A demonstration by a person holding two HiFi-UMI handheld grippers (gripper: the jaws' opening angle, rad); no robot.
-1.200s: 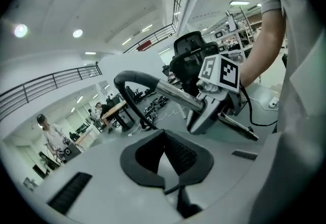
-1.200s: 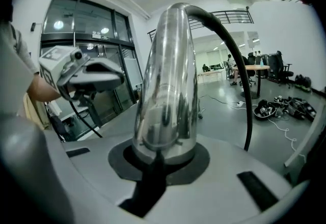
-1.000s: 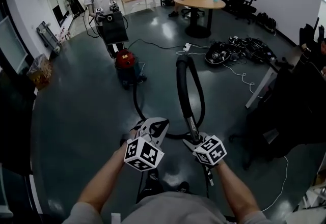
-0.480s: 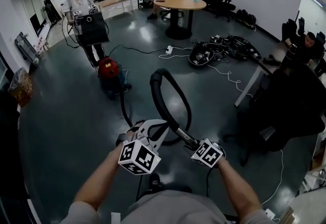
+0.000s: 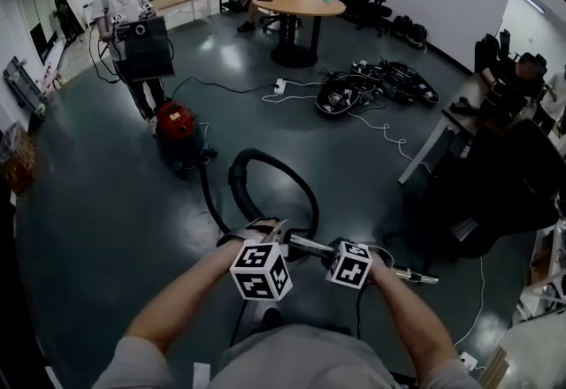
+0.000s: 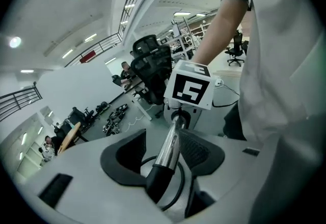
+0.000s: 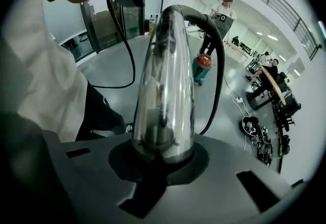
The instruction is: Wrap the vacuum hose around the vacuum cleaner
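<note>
The red vacuum cleaner (image 5: 177,126) stands on the floor ahead at the left. Its black hose (image 5: 265,168) arcs up in a loop to the chrome wand (image 5: 309,246), which lies across to the right. My left gripper (image 5: 265,230) is at the hose end of the wand. Its jaws have just been opening, and in the left gripper view they stand open (image 6: 165,152) with the wand (image 6: 172,141) loose between the pads. My right gripper (image 5: 332,252) is shut on the wand (image 7: 165,80), further along it. The hose (image 7: 218,65) and the vacuum cleaner (image 7: 202,62) show beyond.
A person (image 5: 133,25) carrying a black box stands just behind the vacuum. A round wooden table (image 5: 296,3) is at the back. A heap of cables (image 5: 371,87) and a power strip (image 5: 279,87) lie on the floor. A dark desk and chair (image 5: 495,175) stand at the right.
The wand has tipped from pointing away from me to lying across to the right. The hose loop has sunk lower. Both grippers have dropped and come nearer my body.
</note>
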